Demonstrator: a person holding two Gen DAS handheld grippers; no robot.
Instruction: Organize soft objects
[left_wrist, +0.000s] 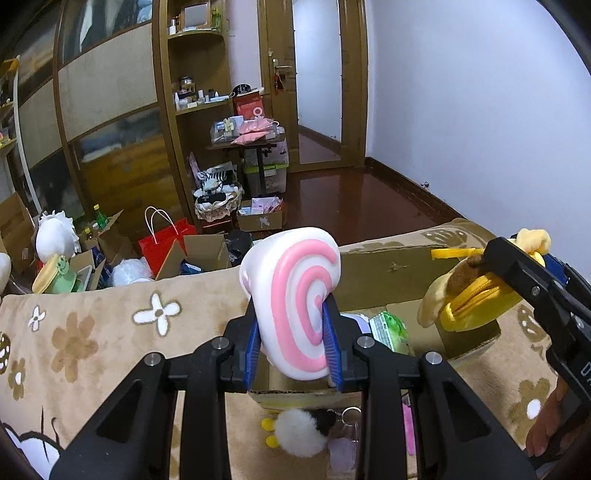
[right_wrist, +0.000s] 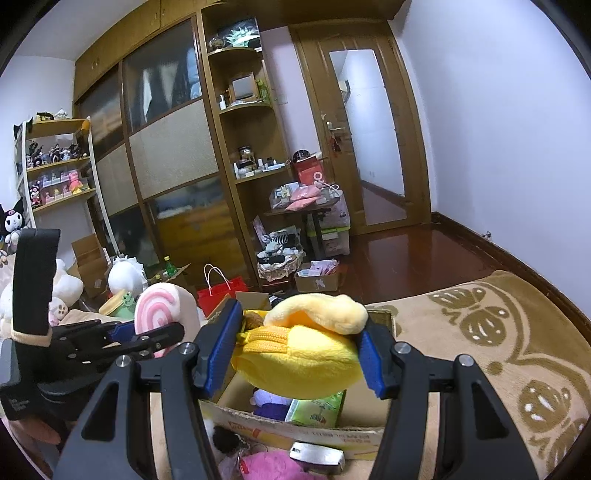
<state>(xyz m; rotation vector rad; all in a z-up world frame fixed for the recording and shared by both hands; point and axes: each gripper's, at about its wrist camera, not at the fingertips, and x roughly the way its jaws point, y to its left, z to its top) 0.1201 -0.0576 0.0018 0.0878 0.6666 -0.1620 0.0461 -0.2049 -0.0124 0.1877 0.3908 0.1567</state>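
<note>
Above the cardboard box (left_wrist: 399, 258) on the flower-patterned blanket (left_wrist: 92, 332), both grippers are raised and angled downward. Left gripper (left_wrist: 293, 341): jaws narrowly spaced, blue pads (left_wrist: 252, 343) clamped on the lower part of the pink-and-white swirl plush (left_wrist: 295, 295), which stands upright between them over the box's near edge. Right gripper (right_wrist: 295, 350): jaws set about half open, pads pressing both ends of the yellow banana plush pouch (right_wrist: 303, 365), held crosswise with the zipper facing left, above the box interior. Inside the box lie a green packet (right_wrist: 317, 410) and a purple plush (right_wrist: 269, 402). A white pom-pom keychain (left_wrist: 299, 430) rests on the blanket just in front of the box.
</note>
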